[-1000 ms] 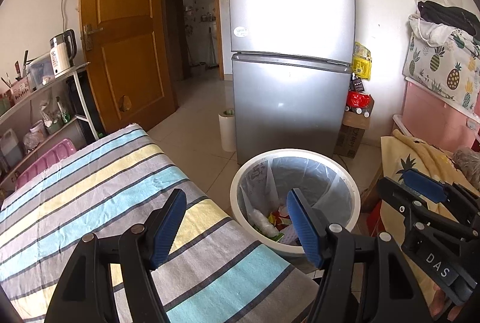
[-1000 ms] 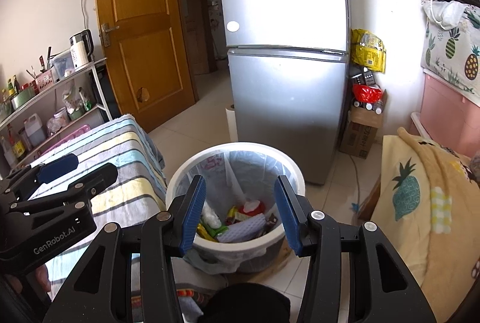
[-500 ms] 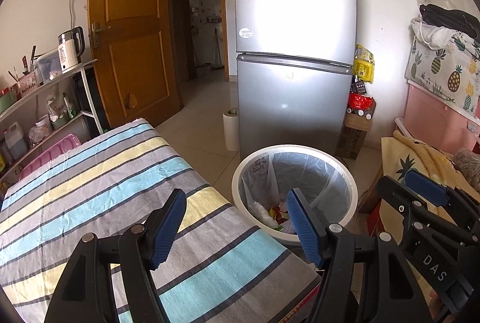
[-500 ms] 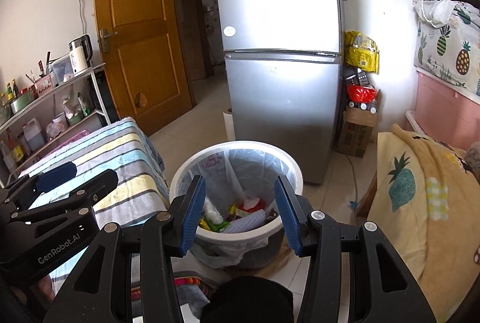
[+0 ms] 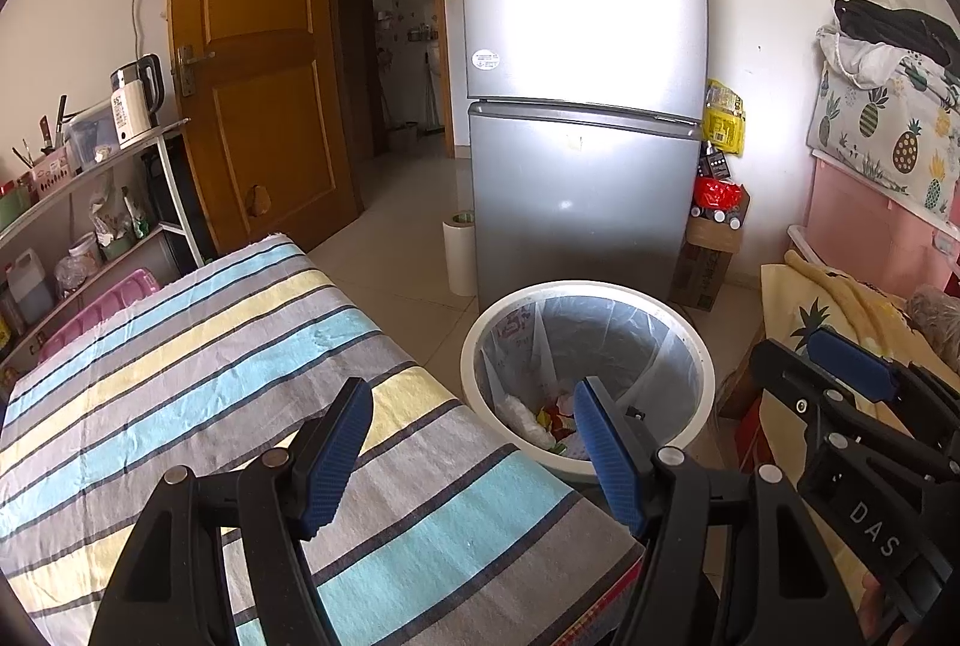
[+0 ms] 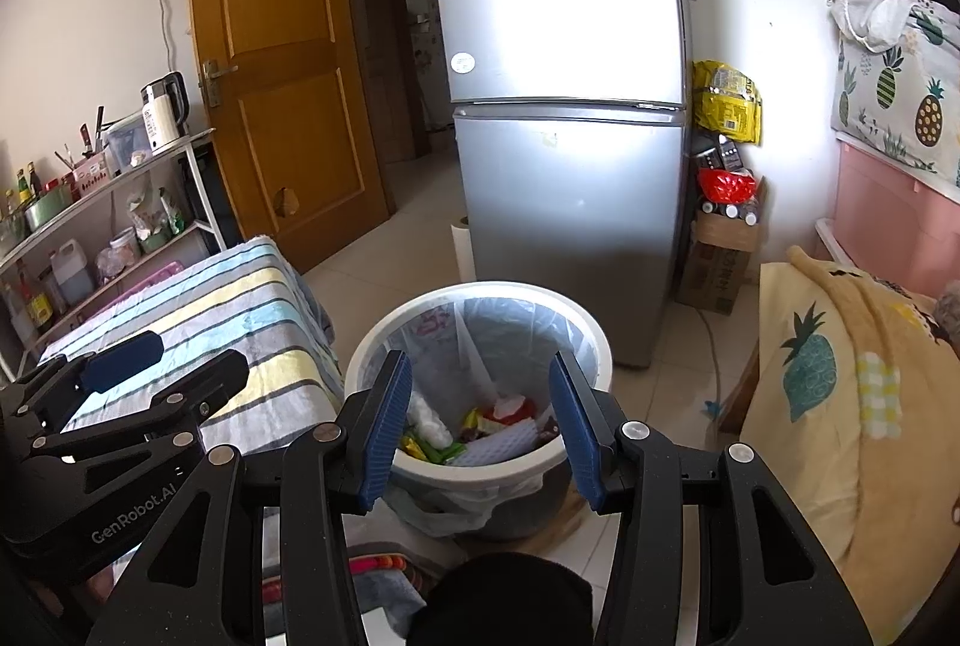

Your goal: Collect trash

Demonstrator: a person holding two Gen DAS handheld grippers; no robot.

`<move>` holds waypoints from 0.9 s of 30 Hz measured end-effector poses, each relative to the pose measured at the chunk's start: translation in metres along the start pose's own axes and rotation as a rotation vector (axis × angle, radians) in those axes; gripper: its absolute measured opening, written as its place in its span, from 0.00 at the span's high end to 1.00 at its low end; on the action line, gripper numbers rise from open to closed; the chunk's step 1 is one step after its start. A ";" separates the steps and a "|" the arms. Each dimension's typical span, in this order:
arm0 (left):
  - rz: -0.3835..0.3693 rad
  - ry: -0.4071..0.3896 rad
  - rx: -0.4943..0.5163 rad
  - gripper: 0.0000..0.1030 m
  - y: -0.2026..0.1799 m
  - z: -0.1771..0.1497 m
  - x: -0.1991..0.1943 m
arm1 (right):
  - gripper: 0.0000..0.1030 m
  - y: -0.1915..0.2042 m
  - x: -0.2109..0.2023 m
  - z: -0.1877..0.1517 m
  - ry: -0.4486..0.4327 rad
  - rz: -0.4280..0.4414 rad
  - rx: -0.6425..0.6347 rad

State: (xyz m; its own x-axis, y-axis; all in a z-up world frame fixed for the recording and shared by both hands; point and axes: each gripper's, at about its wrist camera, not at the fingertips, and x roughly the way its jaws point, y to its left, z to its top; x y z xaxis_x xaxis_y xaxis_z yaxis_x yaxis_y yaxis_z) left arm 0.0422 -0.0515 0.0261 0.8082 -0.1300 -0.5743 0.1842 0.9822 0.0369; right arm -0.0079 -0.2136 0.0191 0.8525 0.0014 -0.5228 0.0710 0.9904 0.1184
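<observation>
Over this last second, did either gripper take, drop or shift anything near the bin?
Nothing was taken or let go. The left gripper and right gripper stayed open and empty. In the left view the bin has slid slightly right and more striped cloth shows, so that view shifted a little. The trash lies in the bin as before.

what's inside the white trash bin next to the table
The trash bin holds a clear liner and mixed litter: colorful wrappers, crumpled plastic, a white pad. Anything beneath is covered.
</observation>
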 end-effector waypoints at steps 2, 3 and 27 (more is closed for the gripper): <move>0.000 -0.001 0.000 0.33 0.000 0.000 0.000 | 0.53 0.000 0.000 0.000 0.001 0.000 0.003; 0.001 0.000 -0.001 0.33 0.000 0.000 0.001 | 0.53 0.000 0.000 0.001 0.001 0.001 0.004; 0.002 0.008 -0.003 0.33 0.003 -0.004 0.004 | 0.53 0.001 0.001 0.000 0.003 0.002 0.004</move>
State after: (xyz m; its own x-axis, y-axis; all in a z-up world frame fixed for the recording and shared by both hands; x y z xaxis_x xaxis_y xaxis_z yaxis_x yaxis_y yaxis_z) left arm 0.0437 -0.0490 0.0206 0.8040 -0.1271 -0.5809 0.1810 0.9828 0.0355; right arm -0.0074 -0.2128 0.0186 0.8511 0.0035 -0.5250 0.0714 0.9899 0.1225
